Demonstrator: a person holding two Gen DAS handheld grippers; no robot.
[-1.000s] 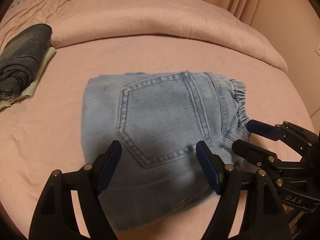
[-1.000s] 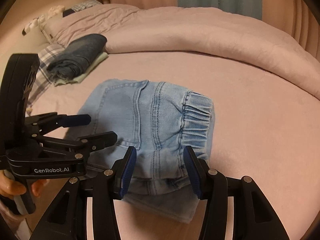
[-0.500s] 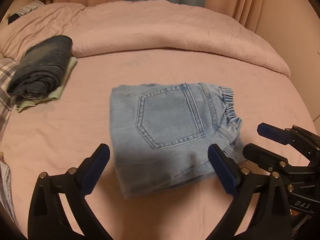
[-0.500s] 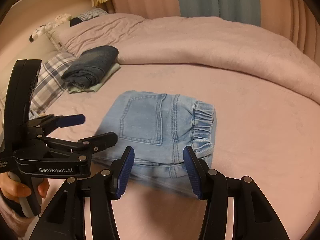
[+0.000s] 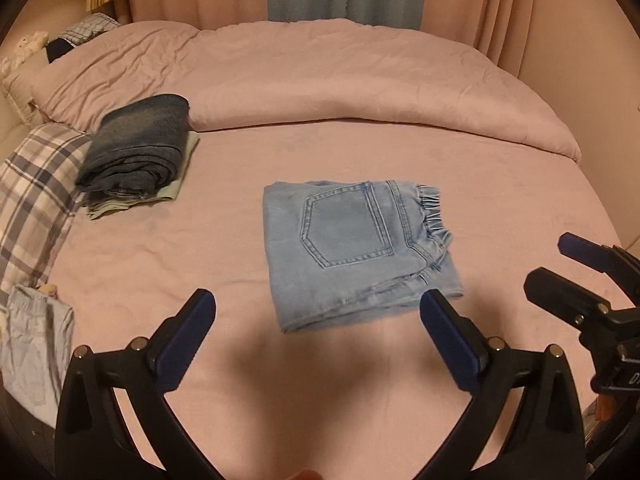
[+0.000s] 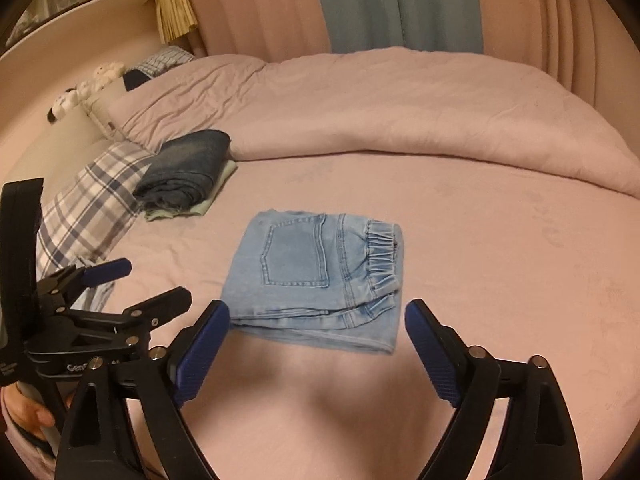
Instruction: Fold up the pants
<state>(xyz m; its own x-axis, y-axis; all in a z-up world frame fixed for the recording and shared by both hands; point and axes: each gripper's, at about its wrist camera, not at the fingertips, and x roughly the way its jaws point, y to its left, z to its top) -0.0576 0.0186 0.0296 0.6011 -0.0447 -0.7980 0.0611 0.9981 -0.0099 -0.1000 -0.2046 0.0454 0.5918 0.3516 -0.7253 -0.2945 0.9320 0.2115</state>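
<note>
ITEM: light-blue denim pants (image 5: 356, 248), count 1. Folded to a compact rectangle, back pocket up, elastic waistband toward the bed's right edge. It lies flat near the middle of the bare sheet, well clear of every edge of the bed (image 5: 520, 184).

TOOLS: claws, count 2. Left claw (image 5: 316, 336): spread wide, nothing between the pads. Right claw (image 6: 316, 344): spread wide, nothing between the pads. Both have just been opening, and both hang above the sheet on the near side of the bundle, touching no cloth.

STEP IN HAND, as judged: release and withdrawal; the fold looks finished. To do it well:
- draw both claws straight off, pads kept spread, so no tip catches the near hem;
- check the near edge, where the layers sit slightly stepped; if tidying is wanted, press down flat, do not pinch;
- if stacking follows, lift from under the near fold with both claws so the layers do not slide apart.

OTHER STOCK ON THE BED:
- dark denim bundle (image 5: 138, 152), count 1, toward the left edge, resting on
- pale green folded garment (image 5: 172, 196), count 1;
- plaid pillow (image 5: 32, 200), count 1, at the left edge;
- pink duvet (image 5: 320, 76), count 1, rolled along the far edge;
- pale blue crumpled cloth (image 5: 36, 352), count 1, near-left corner.
</note>
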